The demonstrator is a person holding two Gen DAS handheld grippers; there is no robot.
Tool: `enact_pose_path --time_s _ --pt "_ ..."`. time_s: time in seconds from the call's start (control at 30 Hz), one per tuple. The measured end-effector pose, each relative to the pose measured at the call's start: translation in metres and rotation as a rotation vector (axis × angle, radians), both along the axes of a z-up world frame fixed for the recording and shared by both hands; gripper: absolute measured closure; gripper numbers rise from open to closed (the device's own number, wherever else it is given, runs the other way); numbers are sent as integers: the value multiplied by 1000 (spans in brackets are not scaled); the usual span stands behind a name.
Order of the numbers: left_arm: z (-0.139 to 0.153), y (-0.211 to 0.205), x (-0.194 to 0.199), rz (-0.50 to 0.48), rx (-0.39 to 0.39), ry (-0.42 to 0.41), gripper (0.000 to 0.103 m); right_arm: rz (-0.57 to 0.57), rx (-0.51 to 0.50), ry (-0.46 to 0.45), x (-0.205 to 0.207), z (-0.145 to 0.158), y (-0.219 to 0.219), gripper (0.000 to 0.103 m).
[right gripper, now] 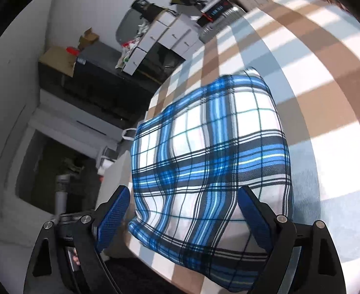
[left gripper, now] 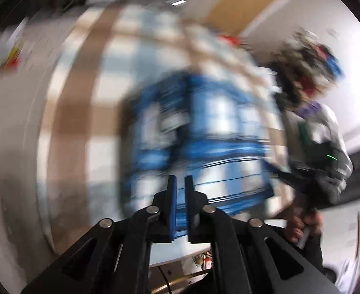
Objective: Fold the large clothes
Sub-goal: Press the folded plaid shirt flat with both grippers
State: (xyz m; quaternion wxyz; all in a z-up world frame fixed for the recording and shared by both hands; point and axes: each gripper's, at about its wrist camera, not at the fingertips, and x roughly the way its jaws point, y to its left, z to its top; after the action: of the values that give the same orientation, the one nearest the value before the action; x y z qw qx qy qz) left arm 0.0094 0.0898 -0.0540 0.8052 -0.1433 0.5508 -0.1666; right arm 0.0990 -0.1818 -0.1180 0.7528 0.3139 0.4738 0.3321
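Left gripper (left gripper: 180, 183) has its jaws nearly together with a thin gap, and it's too blurry to tell if any cloth is pinched. The blue plaid shirt (right gripper: 211, 152) lies folded on the checked cover (right gripper: 322, 93), right ahead of the right gripper (right gripper: 182, 196), whose jaws are spread wide over its near edge, not gripping.

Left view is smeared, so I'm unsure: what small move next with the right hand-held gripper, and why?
Probably ease the right hand-held gripper down onto the near edge of the blue plaid garment and close. Its jaws stand wide open astride that edge, gripping nothing.
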Motion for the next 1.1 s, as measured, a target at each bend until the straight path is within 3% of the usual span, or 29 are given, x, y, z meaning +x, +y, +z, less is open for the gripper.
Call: enact_pose_path --time_s 0.03,0.07,0.1,0.2,0.3,0.37,0.47,0.53,0.63,0.73,0.8,0.87,0.97,1.0,1.03,1.1 --pt "11 -22 4 -42 2 -51 77 -4 18 23 2 -3 -2 12" --pt "17 -38 8 -69 13 -89 42 -8 33 34 3 -5 -3 12" --pt "18 -58 15 -92 44 -123 20 -8 46 41 4 -6 -5 12" --pt "0 -82 39 -134 111 -159 20 -5 74 54 4 -8 -8 12" --pt "-51 -83 67 -129 213 -76 20 -9 120 86 3 -13 -15 12" --pt "-79 -52 68 -85 209 -1 21 -14 133 107 3 -18 -20 17" --pt "-85 -25 61 -51 145 -47 22 -12 87 113 1 -18 -20 38" --pt "-82 -23 57 -61 170 -54 22 -20 -1 84 0 -11 -18 63" --pt "-82 -16 52 -62 151 -56 22 -29 -43 -10 1 11 -15 72" --pt "-85 -14 48 -39 141 -47 22 -22 -171 -103 18 39 3 72" --pt "-84 -8 44 -40 157 -49 22 14 -356 -119 41 53 32 72" --pt "-88 -28 40 -59 193 -59 22 51 -439 -113 60 56 53 72" --pt "-88 -29 42 -83 199 -61 22 101 -637 -58 93 40 86 72" --pt "-89 -26 43 -86 190 -60 22 158 -730 -23 103 21 102 72" --pt "-89 -25 44 -86 180 -58 22 207 -782 0 104 5 110 72" --pt "-89 -23 43 -88 171 -59 22 217 -806 -32 100 1 109 72"
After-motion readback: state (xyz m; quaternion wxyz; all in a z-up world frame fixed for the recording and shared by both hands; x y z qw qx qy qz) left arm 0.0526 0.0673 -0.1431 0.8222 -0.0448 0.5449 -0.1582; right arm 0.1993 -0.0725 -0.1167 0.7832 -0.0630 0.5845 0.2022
